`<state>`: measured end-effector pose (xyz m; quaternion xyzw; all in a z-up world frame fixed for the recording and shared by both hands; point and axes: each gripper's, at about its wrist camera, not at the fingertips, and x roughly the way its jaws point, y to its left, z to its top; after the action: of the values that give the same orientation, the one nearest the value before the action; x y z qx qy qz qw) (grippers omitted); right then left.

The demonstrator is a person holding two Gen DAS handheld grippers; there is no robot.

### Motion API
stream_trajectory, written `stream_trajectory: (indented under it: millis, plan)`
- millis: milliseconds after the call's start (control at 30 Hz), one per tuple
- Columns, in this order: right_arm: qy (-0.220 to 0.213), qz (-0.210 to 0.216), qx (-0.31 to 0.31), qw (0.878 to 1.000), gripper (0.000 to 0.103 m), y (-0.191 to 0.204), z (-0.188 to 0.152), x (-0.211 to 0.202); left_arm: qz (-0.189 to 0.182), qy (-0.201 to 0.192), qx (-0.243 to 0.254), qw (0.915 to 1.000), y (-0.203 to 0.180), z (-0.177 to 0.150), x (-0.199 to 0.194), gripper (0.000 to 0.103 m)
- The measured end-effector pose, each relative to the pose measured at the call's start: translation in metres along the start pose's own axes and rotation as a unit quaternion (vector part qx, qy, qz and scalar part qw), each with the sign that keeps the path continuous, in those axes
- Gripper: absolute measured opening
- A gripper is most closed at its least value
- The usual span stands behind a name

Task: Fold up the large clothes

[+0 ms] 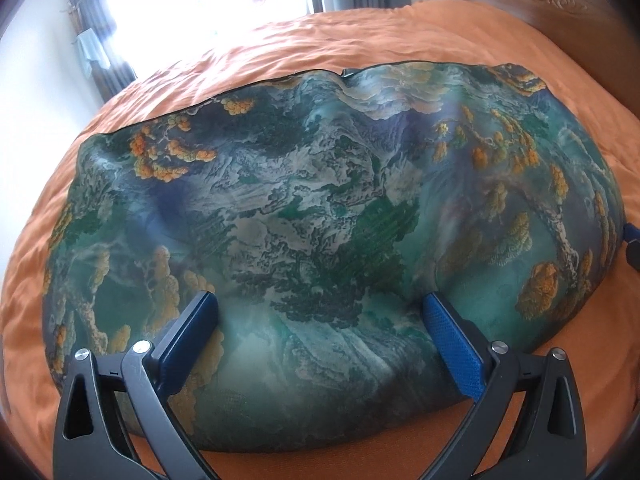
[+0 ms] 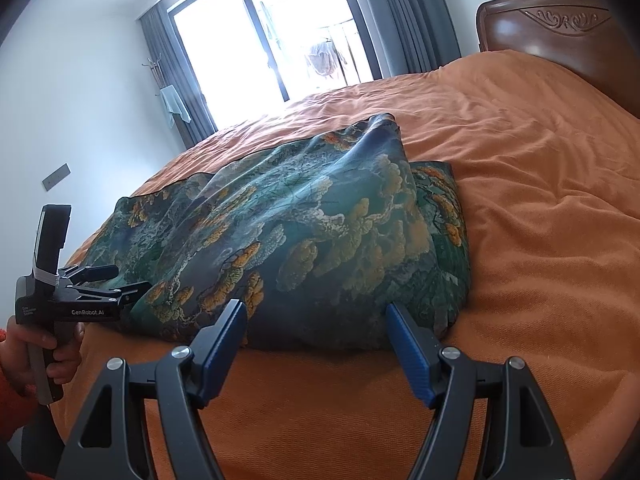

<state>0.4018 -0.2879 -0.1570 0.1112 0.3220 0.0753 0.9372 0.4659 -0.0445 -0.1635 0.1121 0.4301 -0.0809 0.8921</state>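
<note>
I am looking at a big garment [image 1: 320, 208] with a green, blue and orange painted pattern, and it is lying spread on the orange bed cover [image 1: 360, 40]. Part of it is folded over, so one end is sitting up higher than the rest, on the side nearer the wooden headboard [image 2: 560, 28]. My left gripper [image 1: 320, 312] is hovering over the near edge of the garment with its blue fingers wide apart, holding nothing. My right gripper [image 2: 316, 316] is also standing open, pointing at the near edge of the garment, with nothing between its fingers. The window [image 2: 272, 32] is glowing bright on the far side of the bed, with grey curtains [image 2: 404, 12] hanging beside it.
</note>
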Motion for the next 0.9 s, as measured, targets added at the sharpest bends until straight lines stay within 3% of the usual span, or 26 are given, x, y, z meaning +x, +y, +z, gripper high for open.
stream_trajectory:
  millis: [233, 400, 500, 567, 667, 800, 833, 867, 900]
  plan:
    - [-0.013, -0.023, 0.032, 0.999, 0.075, -0.014, 0.003, -0.012, -0.023, 0.004, 0.007, 0.9997, -0.004, -0.024, -0.022, 0.101]
    - [-0.028, -0.045, 0.128, 0.990, 0.084, -0.053, 0.005, -0.023, -0.074, 0.001, 0.020, 0.9971, -0.016, -0.030, -0.046, 0.101]
    - [-0.009, -0.028, 0.194, 0.981, 0.084, -0.077, 0.007, -0.013, -0.126, -0.023, 0.021, 0.9915, -0.028, -0.026, -0.057, 0.101]
    - [0.011, 0.001, 0.232, 0.973, 0.084, -0.088, 0.008, -0.001, -0.141, -0.038, 0.042, 0.9883, -0.045, -0.022, -0.054, 0.101]
    - [0.032, 0.025, 0.252, 0.967, 0.086, -0.094, 0.014, 0.018, -0.159, -0.020, 0.074, 0.9843, -0.071, -0.019, -0.034, 0.101]
    - [0.055, 0.041, 0.270, 0.960, 0.088, -0.100, 0.020, 0.047, -0.131, 0.002, 0.112, 0.9851, -0.092, -0.025, -0.012, 0.102]
    - [0.055, 0.051, 0.276, 0.958, 0.076, -0.101, 0.021, 0.051, -0.132, 0.002, 0.115, 0.9846, -0.092, -0.025, -0.015, 0.102]
    - [0.051, 0.054, 0.269, 0.960, 0.050, -0.099, 0.023, 0.051, -0.138, 0.005, 0.114, 0.9839, -0.091, -0.024, -0.020, 0.102]
    - [0.042, 0.056, 0.252, 0.965, 0.042, -0.095, 0.027, 0.046, -0.148, 0.009, 0.109, 0.9830, -0.088, -0.022, -0.026, 0.101]
